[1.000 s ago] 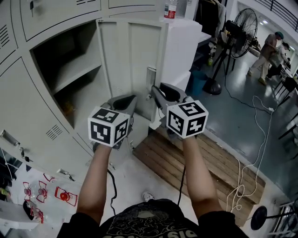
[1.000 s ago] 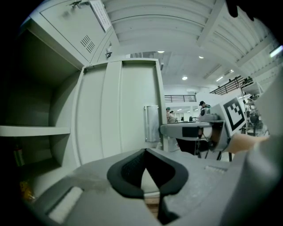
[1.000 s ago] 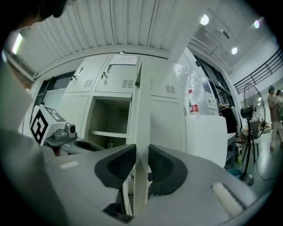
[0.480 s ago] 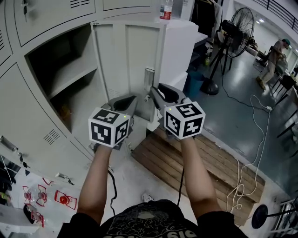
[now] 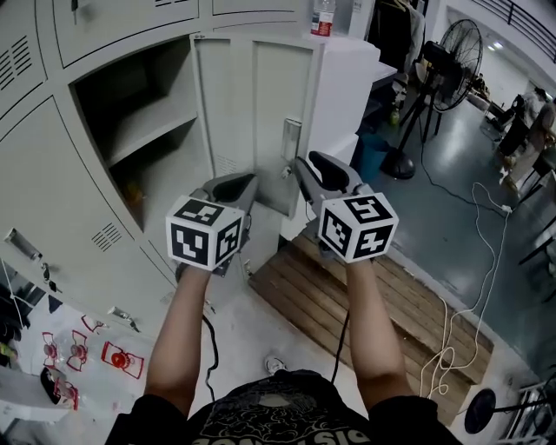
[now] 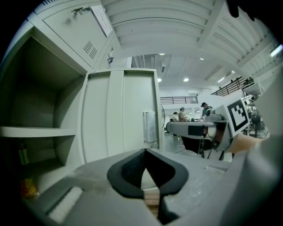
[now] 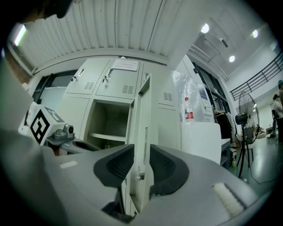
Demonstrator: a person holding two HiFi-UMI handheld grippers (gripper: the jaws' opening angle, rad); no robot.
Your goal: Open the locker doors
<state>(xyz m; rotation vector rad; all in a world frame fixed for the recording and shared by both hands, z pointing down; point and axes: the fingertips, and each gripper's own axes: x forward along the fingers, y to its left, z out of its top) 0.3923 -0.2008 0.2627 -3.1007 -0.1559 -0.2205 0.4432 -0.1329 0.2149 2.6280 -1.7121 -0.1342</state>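
Observation:
The pale grey locker door [image 5: 252, 104] stands swung wide, showing an open compartment [image 5: 148, 130] with a shelf. My right gripper [image 5: 300, 163] is at the door's free edge, just below its latch plate [image 5: 291, 139]. In the right gripper view the door edge [image 7: 142, 128] runs through the gap of the right gripper [image 7: 141, 163]. Its jaws have just been opening, and the pads stand slightly apart from the edge. My left gripper [image 5: 248, 181] hangs shut and empty in front of the door's inner face [image 6: 119, 110], its tips [image 6: 144, 152] together.
Closed locker doors [image 5: 52, 200] surround the open one. A white cabinet [image 5: 347, 78] with a bottle [image 5: 322, 17] on top stands behind the door. A wooden pallet [image 5: 347, 295] lies on the floor below. A standing fan [image 5: 452, 52] and floor cables [image 5: 469, 287] are to the right.
My right gripper has shifted a little to the right along the door's edge, and its jaws stand a little wider. The left gripper has kept its place.

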